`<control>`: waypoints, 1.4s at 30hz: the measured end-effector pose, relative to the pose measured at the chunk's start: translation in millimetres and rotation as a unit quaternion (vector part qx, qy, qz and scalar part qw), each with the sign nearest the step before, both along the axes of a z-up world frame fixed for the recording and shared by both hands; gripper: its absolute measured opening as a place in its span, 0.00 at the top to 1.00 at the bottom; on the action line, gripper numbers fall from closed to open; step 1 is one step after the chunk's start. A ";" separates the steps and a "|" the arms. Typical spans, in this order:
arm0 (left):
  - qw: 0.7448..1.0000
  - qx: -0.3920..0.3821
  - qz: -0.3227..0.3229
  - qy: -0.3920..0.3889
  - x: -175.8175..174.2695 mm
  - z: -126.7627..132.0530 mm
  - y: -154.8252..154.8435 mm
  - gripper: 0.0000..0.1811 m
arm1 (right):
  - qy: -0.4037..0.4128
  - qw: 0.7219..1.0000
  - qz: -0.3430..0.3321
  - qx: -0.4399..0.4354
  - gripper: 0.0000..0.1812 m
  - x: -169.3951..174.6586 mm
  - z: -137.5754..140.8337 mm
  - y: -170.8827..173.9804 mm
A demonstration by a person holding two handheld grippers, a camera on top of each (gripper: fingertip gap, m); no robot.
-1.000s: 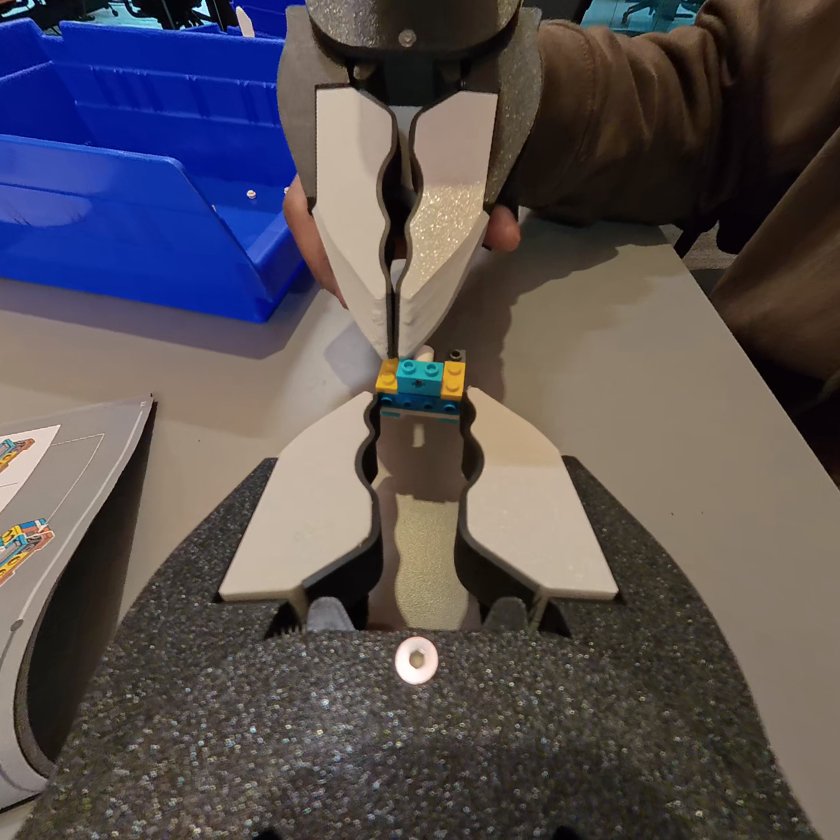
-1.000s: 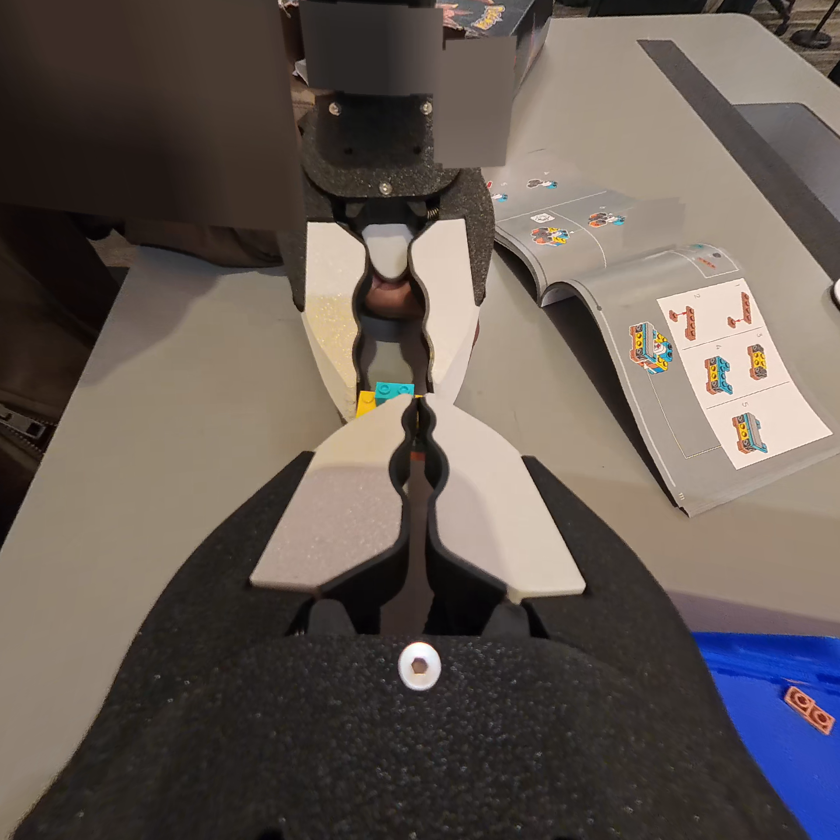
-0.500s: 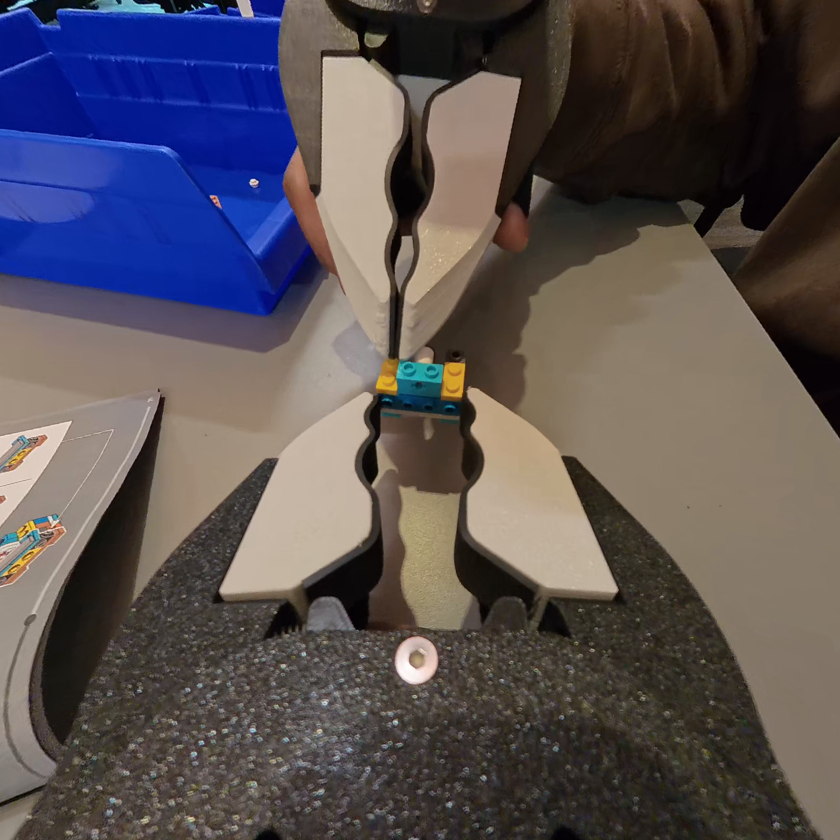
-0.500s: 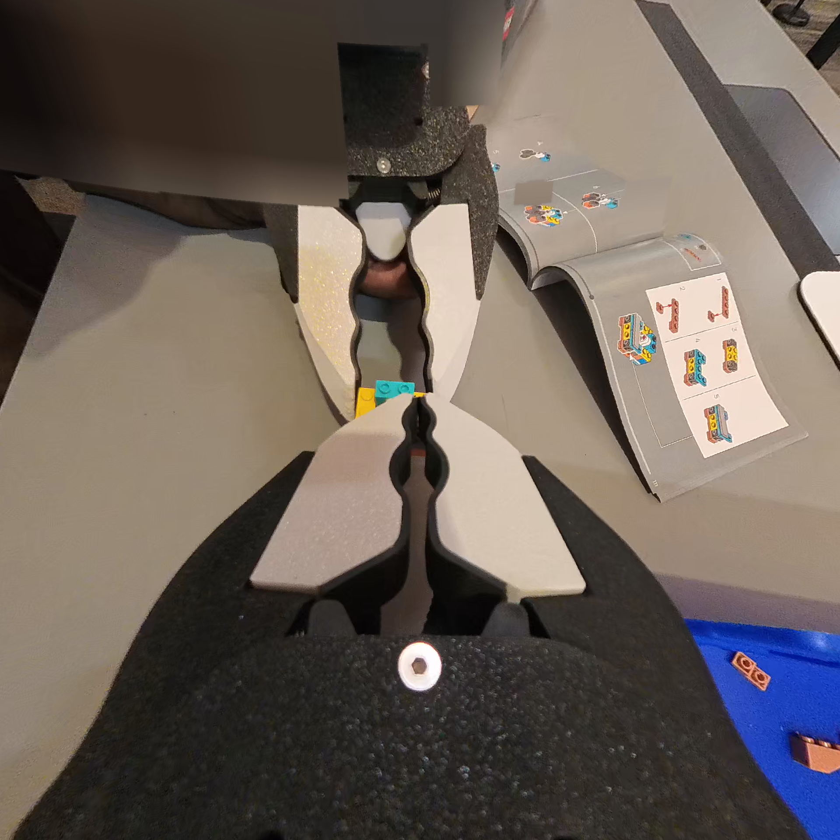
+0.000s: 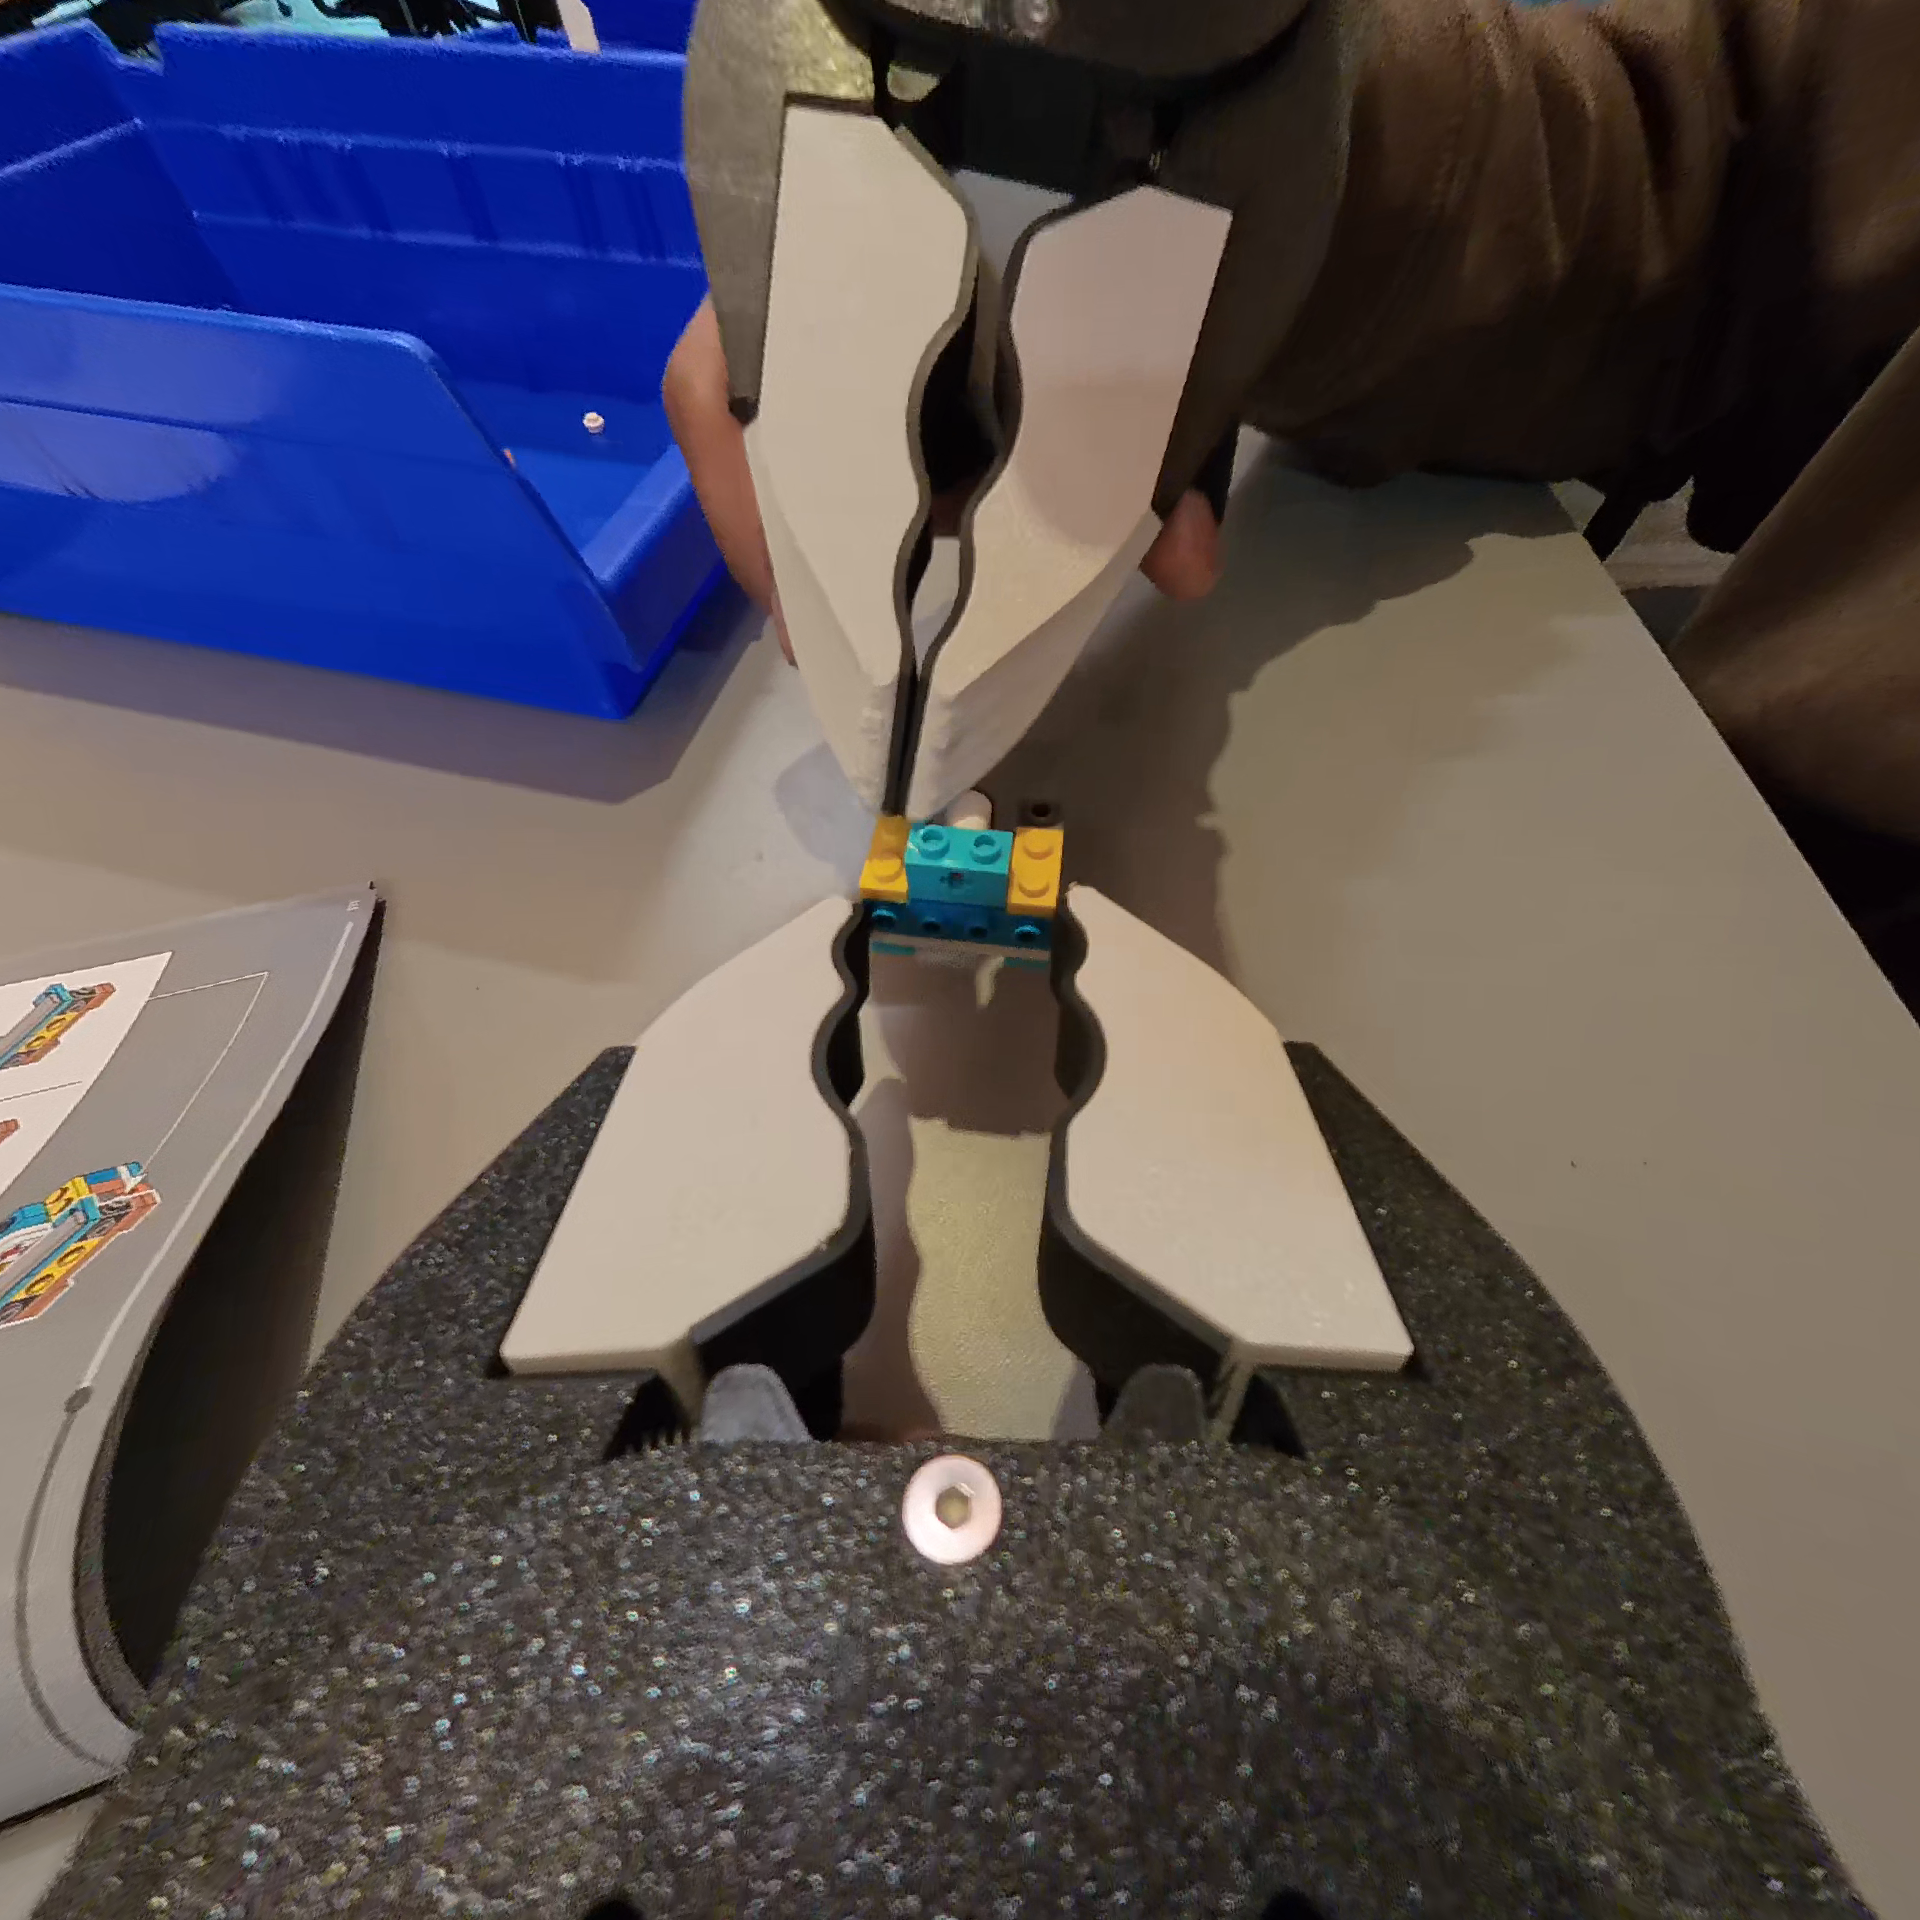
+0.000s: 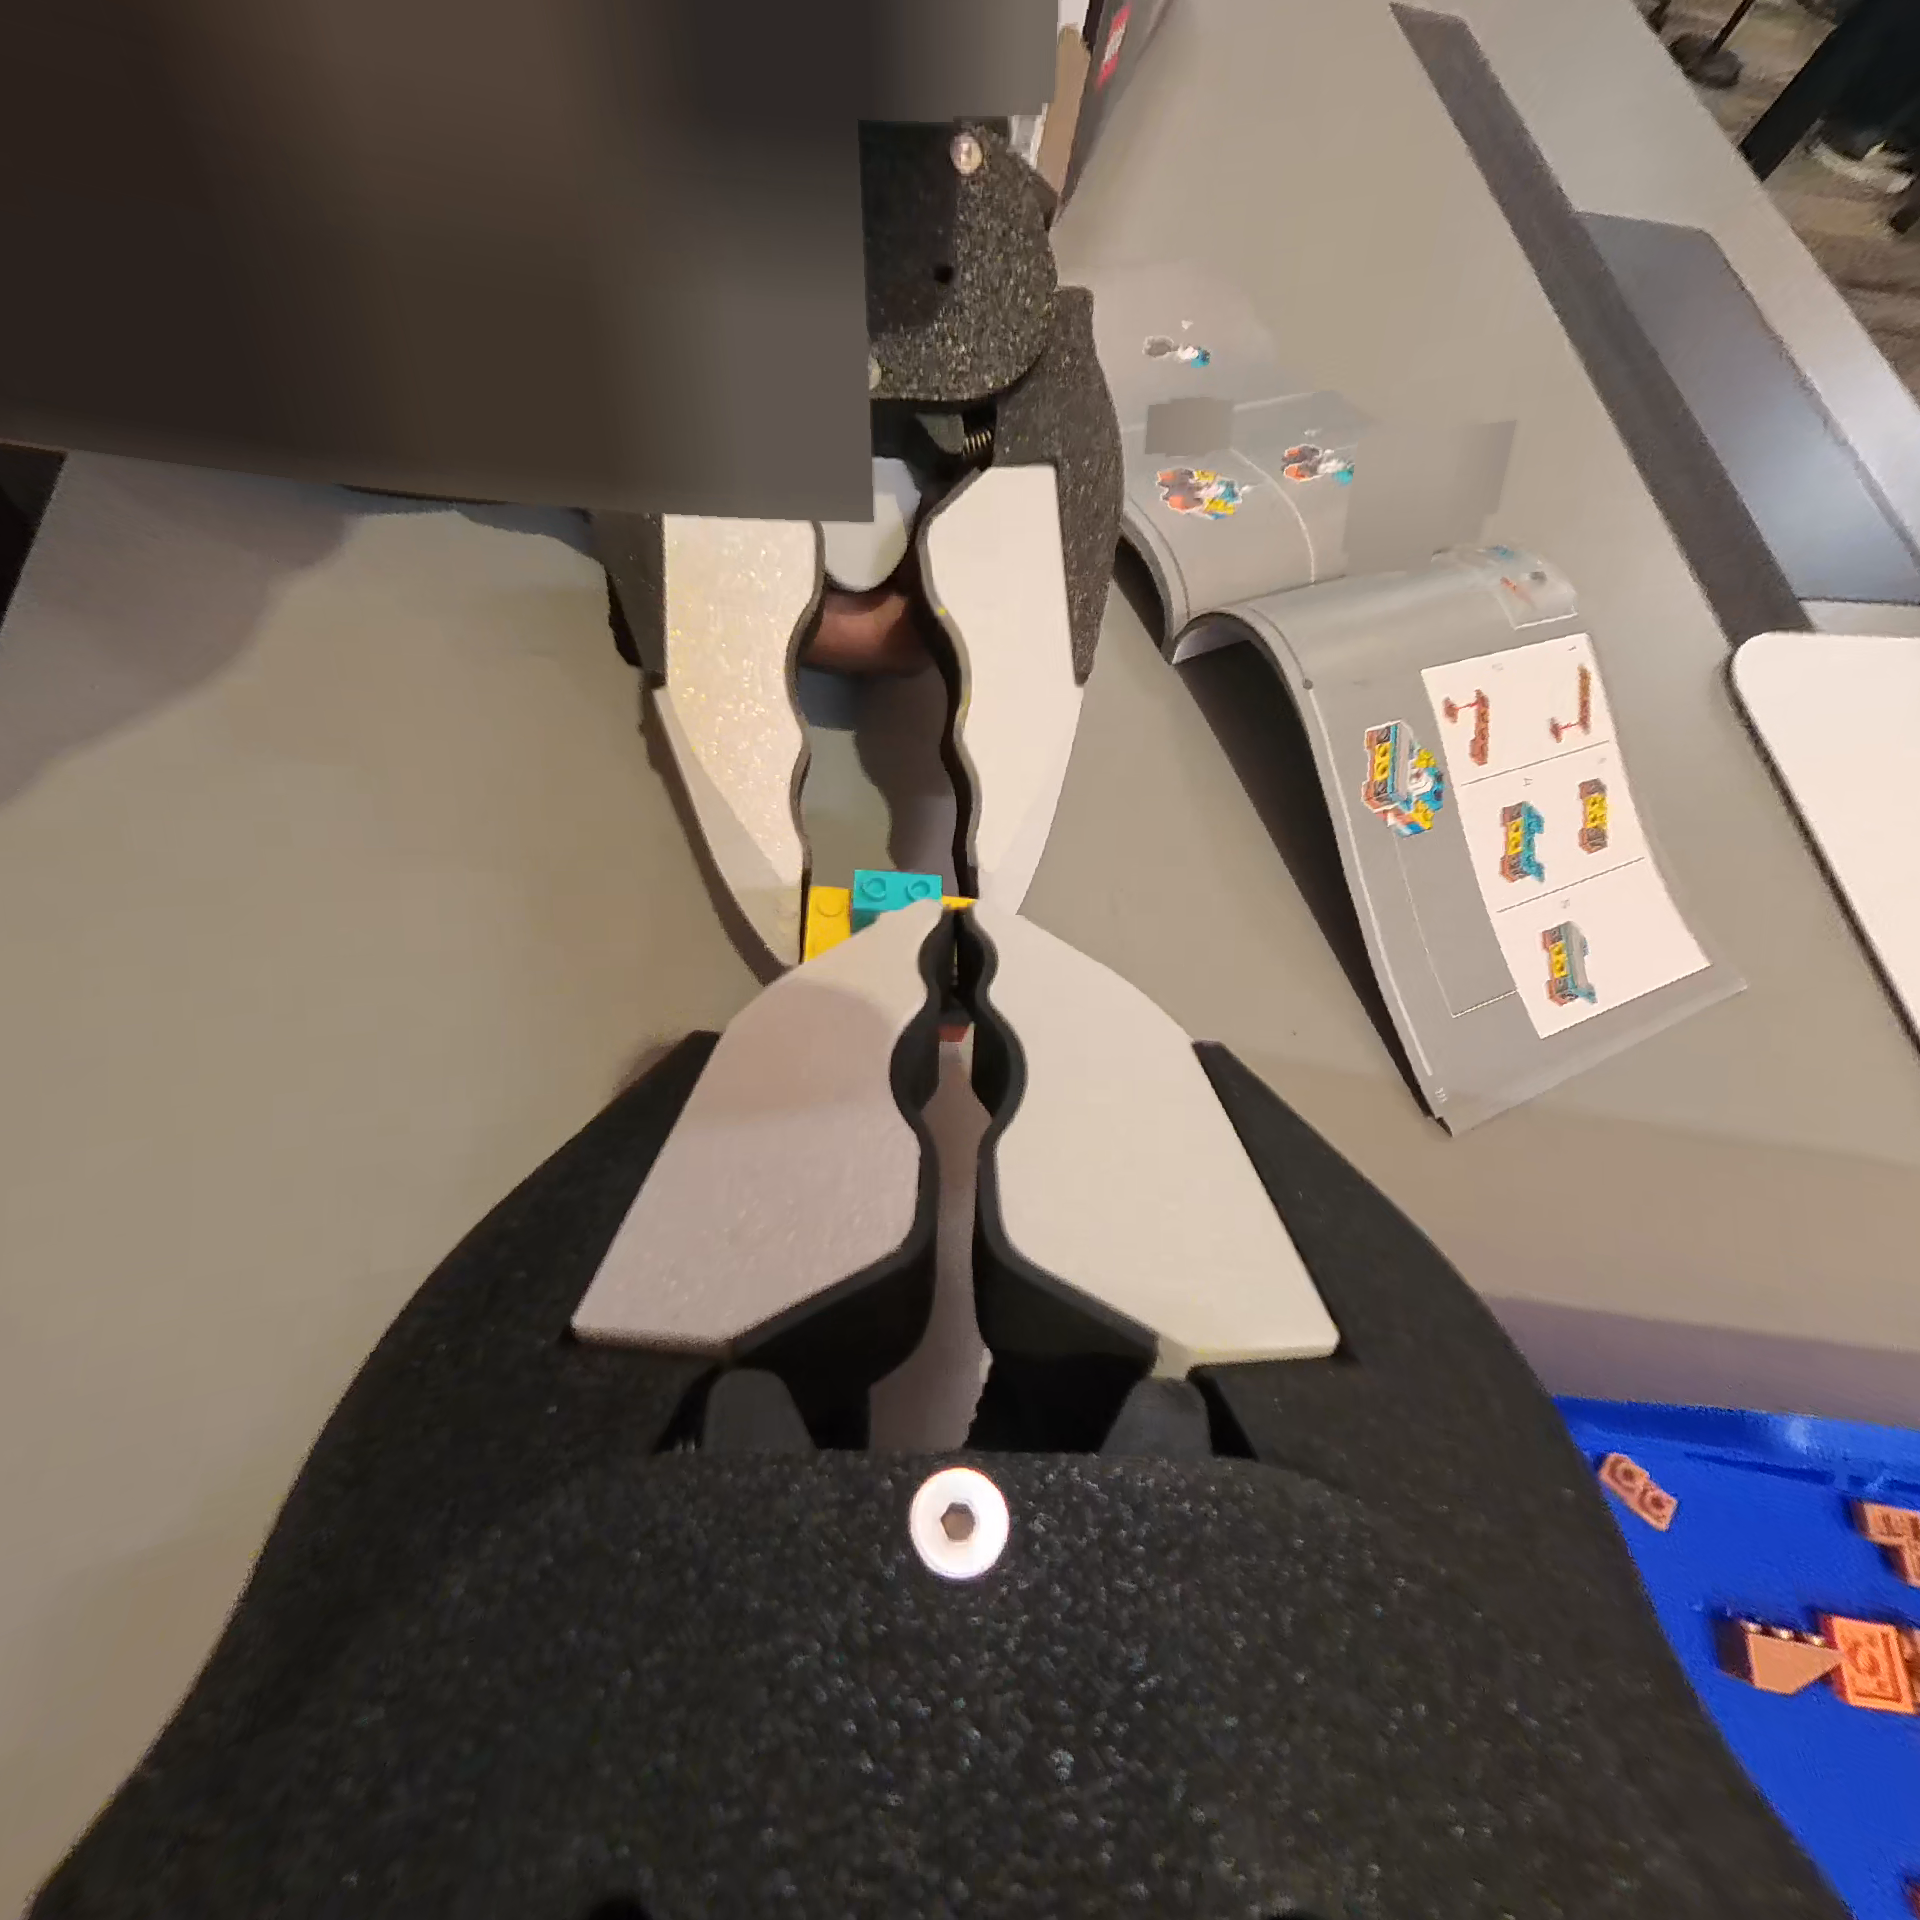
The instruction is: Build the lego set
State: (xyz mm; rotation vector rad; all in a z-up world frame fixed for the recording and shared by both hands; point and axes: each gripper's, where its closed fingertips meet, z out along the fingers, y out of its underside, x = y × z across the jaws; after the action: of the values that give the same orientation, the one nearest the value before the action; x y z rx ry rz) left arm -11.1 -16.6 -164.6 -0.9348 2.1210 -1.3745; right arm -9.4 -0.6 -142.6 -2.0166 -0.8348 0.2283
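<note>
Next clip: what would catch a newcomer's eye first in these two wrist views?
The small teal, yellow and blue lego assembly mid-table, clamped at its sides by the left gripper. The right gripper, nearly shut, comes from the opposite side with its tips at the assembly's top. An open instruction booklet lies beside them, and a bright blue bin stands farther back.

Soft indoor light, wide-angle edge warp

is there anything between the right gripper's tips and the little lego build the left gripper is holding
Nothing visible. The right gripper, shut, has its tips right at the yellow end of the lego build, which the left gripper clamps between its fingers.
</note>
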 end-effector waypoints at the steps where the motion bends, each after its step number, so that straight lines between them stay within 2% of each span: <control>1: 1.000 -0.005 0.000 -0.002 -0.1 1.6 0.6 0.82 | 0.000 1.000 -0.001 0.010 1.00 0.4 1.8 1.4; 19: 0.997 -0.073 -0.008 -0.008 -1.8 15.4 0.3 0.81 | 0.012 0.998 0.006 0.067 0.97 0.0 21.0 4.0; 24: 1.000 -0.025 -0.001 0.009 -1.6 2.6 2.8 0.81 | -0.010 0.998 -0.013 0.068 0.97 13.3 16.9 2.5; 29: 0.999 -0.009 0.008 0.030 -1.5 -4.5 6.3 0.81 | -0.019 0.998 -0.049 0.046 0.96 37.5 1.6 -19.2; 33: 0.999 0.006 0.014 0.048 0.3 -10.9 2.3 0.81 | -0.017 0.998 -0.055 -0.009 0.95 50.3 -24.0 -50.4; 38: 0.997 0.035 0.012 0.073 2.3 -21.5 -8.4 0.81 | -0.044 0.998 -0.021 -0.046 0.87 43.3 -46.8 -61.3; 42: 0.995 0.053 0.013 0.081 1.2 -26.7 -10.4 0.81 | -0.060 0.997 0.017 -0.051 0.79 32.9 -47.3 -56.6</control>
State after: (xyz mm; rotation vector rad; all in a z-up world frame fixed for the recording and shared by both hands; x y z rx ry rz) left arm -9.9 -27.0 -191.3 -1.0582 2.2683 -1.1971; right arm 23.5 -57.2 -189.9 -2.1298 -0.9485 0.1738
